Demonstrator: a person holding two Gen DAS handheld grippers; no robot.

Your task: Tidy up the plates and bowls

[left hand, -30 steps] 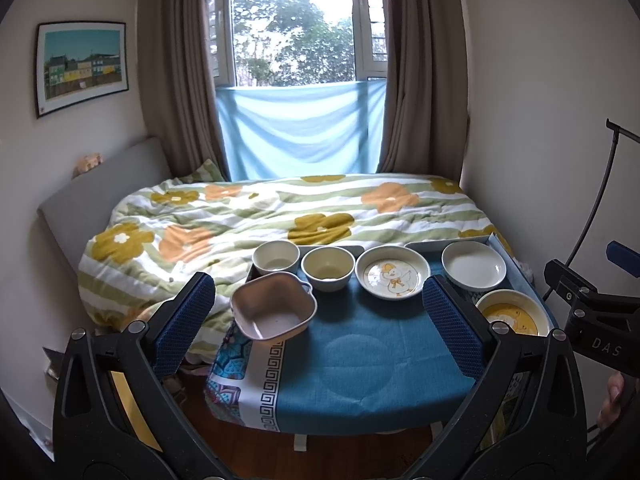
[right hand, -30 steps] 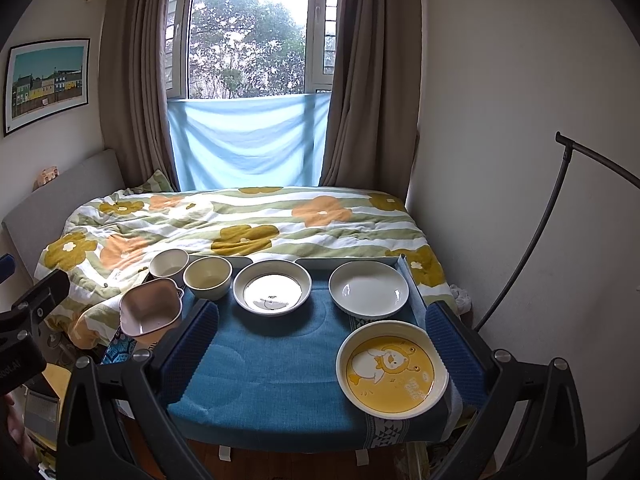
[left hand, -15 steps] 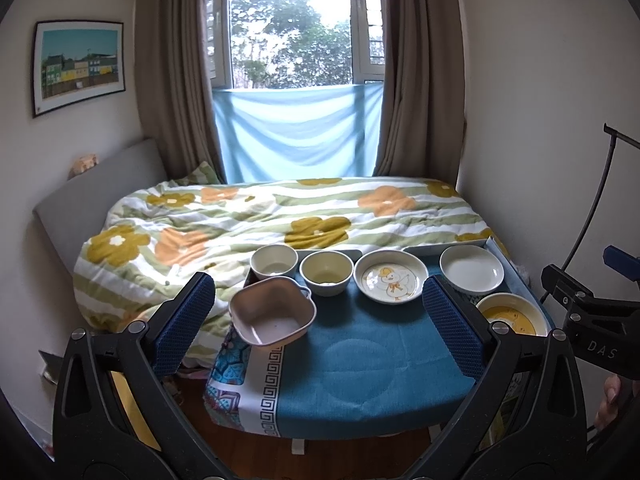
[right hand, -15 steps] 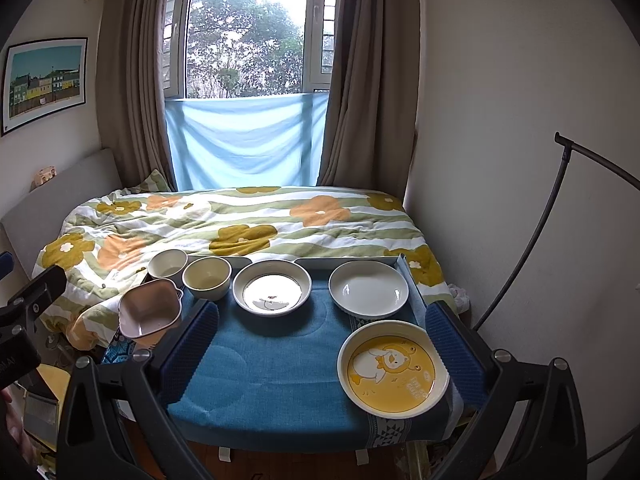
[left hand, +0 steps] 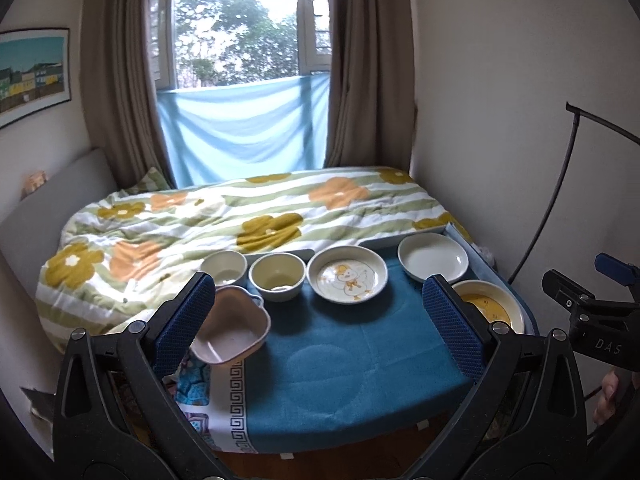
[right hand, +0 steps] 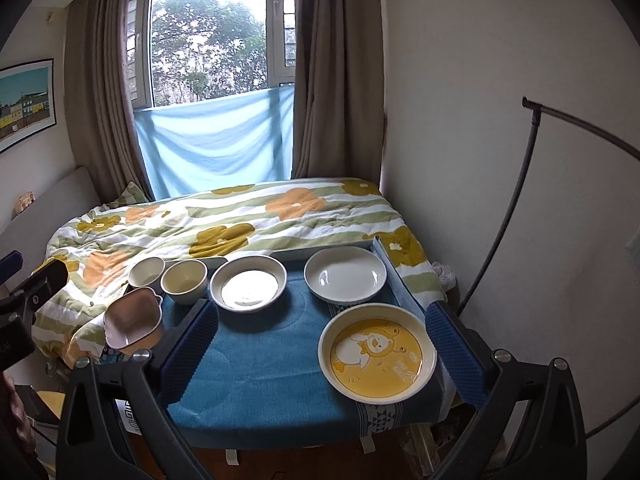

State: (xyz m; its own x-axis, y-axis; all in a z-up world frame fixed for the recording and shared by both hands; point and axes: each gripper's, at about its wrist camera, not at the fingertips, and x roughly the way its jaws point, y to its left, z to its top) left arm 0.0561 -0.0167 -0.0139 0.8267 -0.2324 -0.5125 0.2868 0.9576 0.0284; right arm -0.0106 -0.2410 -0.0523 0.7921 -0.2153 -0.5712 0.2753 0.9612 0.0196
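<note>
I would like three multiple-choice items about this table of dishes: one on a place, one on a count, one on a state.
1. Where is the yellow plate?
A. near right corner of the table
B. on the bed
C. beside the pink bowl

2. How many dishes are on the blue cloth?
A. four
B. six
C. eight

3. How is the right gripper?
A. shut on a bowl
B. shut, holding nothing
C. open, holding nothing

Key: 1 A, it sits nearest on the right. 2 B, counting the pink bowl, two cream bowls and three plates. 3 C, its fingers stand wide apart.
</note>
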